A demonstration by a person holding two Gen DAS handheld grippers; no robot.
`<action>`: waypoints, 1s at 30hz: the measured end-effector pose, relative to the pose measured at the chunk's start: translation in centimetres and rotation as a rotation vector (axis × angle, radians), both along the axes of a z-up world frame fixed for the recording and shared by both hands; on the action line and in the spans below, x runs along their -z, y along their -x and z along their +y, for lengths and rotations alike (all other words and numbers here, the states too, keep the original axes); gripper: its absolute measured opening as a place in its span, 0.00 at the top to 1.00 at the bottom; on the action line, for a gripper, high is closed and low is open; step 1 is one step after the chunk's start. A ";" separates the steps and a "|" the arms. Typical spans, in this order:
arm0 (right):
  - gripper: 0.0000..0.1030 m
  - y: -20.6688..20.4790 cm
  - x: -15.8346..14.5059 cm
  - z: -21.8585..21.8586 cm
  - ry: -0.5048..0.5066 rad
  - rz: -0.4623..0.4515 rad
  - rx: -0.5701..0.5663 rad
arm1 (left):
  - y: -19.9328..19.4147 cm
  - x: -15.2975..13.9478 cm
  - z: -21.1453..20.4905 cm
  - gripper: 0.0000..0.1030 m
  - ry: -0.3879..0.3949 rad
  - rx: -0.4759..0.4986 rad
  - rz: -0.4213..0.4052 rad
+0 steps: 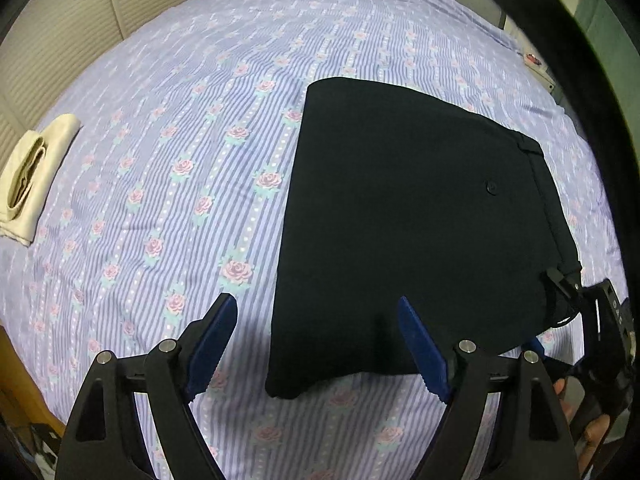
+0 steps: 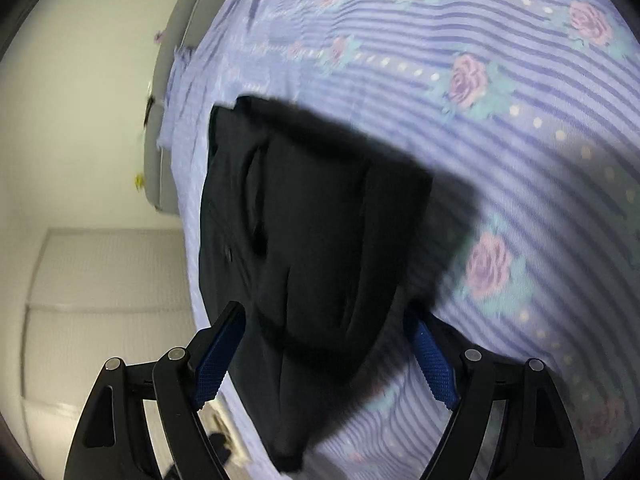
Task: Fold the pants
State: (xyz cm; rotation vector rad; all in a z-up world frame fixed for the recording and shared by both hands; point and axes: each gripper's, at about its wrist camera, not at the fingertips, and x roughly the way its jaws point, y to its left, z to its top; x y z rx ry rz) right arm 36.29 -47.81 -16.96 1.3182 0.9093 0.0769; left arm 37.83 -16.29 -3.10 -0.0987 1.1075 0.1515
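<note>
- My left gripper [image 1: 316, 344] hangs spread and empty over the near edge of the folded black pants [image 1: 412, 220], centre-right of frame on the floral bedsheet [image 1: 180, 128].
- My right gripper [image 2: 326, 360], spread too, straddles a drooping fold unpinched; nudging it could undo the fold.

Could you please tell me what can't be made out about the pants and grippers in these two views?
- Left wrist view: the right gripper is cut off at the right edge, so its jaws cannot be judged there.
- Right wrist view: motion blur smears the black pants; their layers are unclear.
- Both views: the pants' underside is hidden against the bedsheet.
</note>
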 end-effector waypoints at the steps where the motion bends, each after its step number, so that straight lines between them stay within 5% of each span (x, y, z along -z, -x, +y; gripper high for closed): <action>1: 0.19 -0.2 0.2 -0.3 -0.001 -0.001 0.005 | -0.3 0.2 -0.3 0.20 -0.008 0.008 -0.004; 11: 0.09 -4.3 -0.5 0.3 0.080 -0.014 0.004 | -1.3 0.9 0.8 0.20 -0.012 0.045 0.003; 15: 0.11 -4.8 -1.0 0.7 0.105 0.001 0.024 | -1.9 1.0 3.3 0.20 0.106 0.060 0.028; 22: 0.41 -5.1 -2.8 1.1 0.160 0.072 0.067 | -2.9 1.2 4.9 0.20 0.162 0.160 0.040; 25: 0.57 -5.4 -5.0 1.9 0.254 0.082 0.022 | -4.0 1.6 6.9 0.20 0.275 0.158 0.033; 30: 0.62 -7.3 -8.8 4.7 0.551 0.060 -0.135 | -6.8 2.9 11.0 0.20 0.484 0.066 0.035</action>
